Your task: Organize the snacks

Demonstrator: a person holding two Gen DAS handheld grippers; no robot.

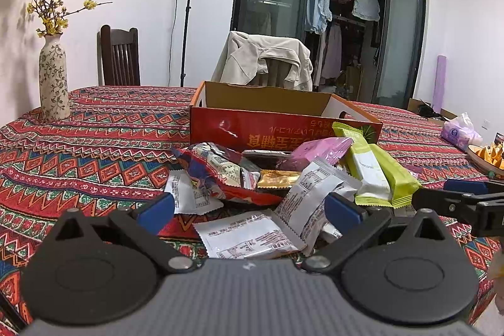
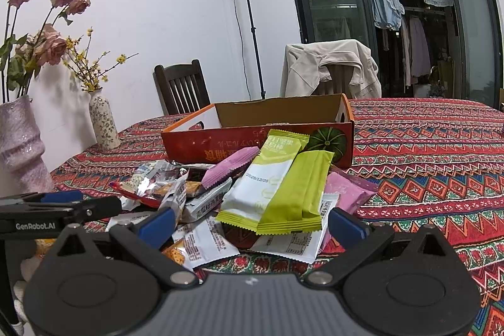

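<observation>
A pile of snack packets lies on the patterned tablecloth in front of an open red cardboard box [image 1: 277, 131], which also shows in the right wrist view [image 2: 252, 140]. The pile holds white packets [image 1: 249, 236], a red packet [image 1: 220, 175], a pink packet [image 1: 318, 151] and two lime-green bars [image 2: 296, 185]. My left gripper [image 1: 249, 210] is open just before the white packets, holding nothing. My right gripper [image 2: 252, 222] is open just before the green bars, holding nothing. The right gripper also shows at the right edge of the left wrist view [image 1: 460, 197].
A floral vase [image 1: 53, 77] stands at the table's far left, with a larger pink vase [image 2: 19, 147] nearer. A tissue pack [image 1: 460, 131] and a bowl of orange pieces [image 1: 488, 156] sit at the right. Chairs stand behind the table.
</observation>
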